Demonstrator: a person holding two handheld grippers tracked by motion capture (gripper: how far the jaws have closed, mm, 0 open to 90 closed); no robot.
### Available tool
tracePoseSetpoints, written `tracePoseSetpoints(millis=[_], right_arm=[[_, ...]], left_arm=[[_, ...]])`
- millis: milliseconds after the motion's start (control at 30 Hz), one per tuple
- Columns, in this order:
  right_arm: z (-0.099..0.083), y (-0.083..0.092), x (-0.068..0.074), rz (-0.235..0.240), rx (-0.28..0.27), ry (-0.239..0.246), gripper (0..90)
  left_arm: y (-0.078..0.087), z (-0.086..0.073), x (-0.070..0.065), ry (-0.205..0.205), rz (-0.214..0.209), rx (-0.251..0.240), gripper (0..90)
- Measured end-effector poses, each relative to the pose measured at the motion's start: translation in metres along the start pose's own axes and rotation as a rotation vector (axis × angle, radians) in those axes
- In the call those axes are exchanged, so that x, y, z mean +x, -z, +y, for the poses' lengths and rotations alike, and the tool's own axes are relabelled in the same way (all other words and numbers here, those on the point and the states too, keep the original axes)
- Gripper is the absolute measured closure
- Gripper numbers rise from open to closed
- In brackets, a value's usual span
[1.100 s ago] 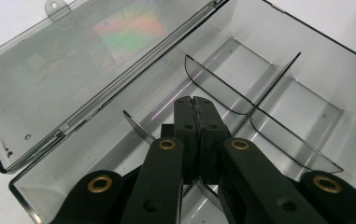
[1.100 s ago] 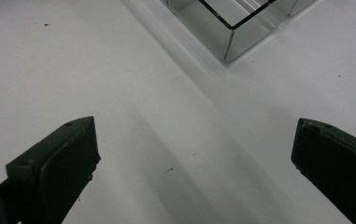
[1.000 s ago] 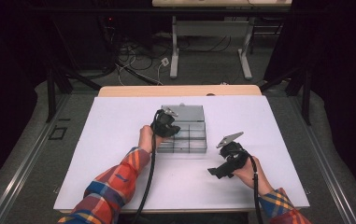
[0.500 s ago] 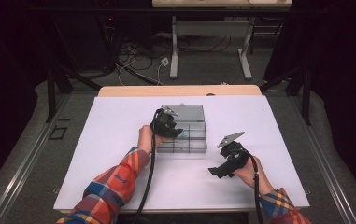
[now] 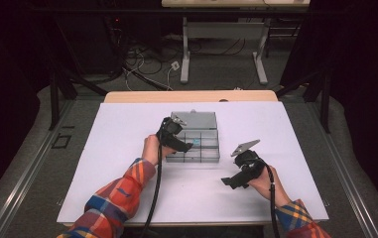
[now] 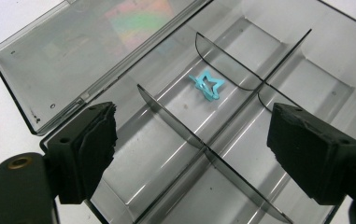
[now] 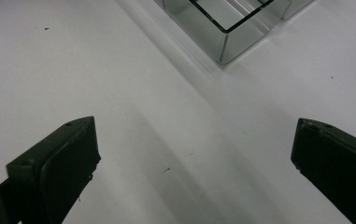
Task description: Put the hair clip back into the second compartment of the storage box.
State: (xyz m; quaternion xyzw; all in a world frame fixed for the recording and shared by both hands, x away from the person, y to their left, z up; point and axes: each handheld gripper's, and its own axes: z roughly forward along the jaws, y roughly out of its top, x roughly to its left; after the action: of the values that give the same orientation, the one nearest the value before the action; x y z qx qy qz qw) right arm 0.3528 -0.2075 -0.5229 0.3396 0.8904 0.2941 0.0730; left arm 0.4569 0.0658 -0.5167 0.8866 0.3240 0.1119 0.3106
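Our left gripper (image 6: 192, 144) hovers over the clear compartment box (image 6: 119, 56), jaws just opened, nothing between them. The blue star clip (image 6: 207, 85) lies loose in a middle compartment. Our right gripper (image 7: 192, 163) gapes empty above the white table (image 7: 119, 93).

Left gripper (image 6: 192, 144) angled down, jaws just opening (nothing between), right gripper (image 7: 192, 163) wide open, low.

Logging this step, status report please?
Left tool open, jaws just opened, nothing between. Blue star clip lies in organiser box compartment. Right tool open, over table.
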Motion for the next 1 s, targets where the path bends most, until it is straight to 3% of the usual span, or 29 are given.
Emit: tracePoseSetpoints(millis=[433, 867, 1000], right_arm=[[0.0001, -0.0002, 0.0008, 0.002, 0.000, -0.006, 0.5], [0.0005, -0.0005, 0.0012, 0.006, -0.002, -0.002, 0.5], [0.0002, -0.0008, 0.0011, -0.001, -0.007, 0.005, 0.5]], left_arm=[[-0.0028, -0.0032, -0.0024, -0.006, -0.006, 0.037, 3.9], [-0.0028, -0.0043, -0.0031, -0.008, -0.002, 0.043, 2.5], [-0.0044, -0.0053, -0.0033, -0.004, -0.018, 0.046, 0.1]])
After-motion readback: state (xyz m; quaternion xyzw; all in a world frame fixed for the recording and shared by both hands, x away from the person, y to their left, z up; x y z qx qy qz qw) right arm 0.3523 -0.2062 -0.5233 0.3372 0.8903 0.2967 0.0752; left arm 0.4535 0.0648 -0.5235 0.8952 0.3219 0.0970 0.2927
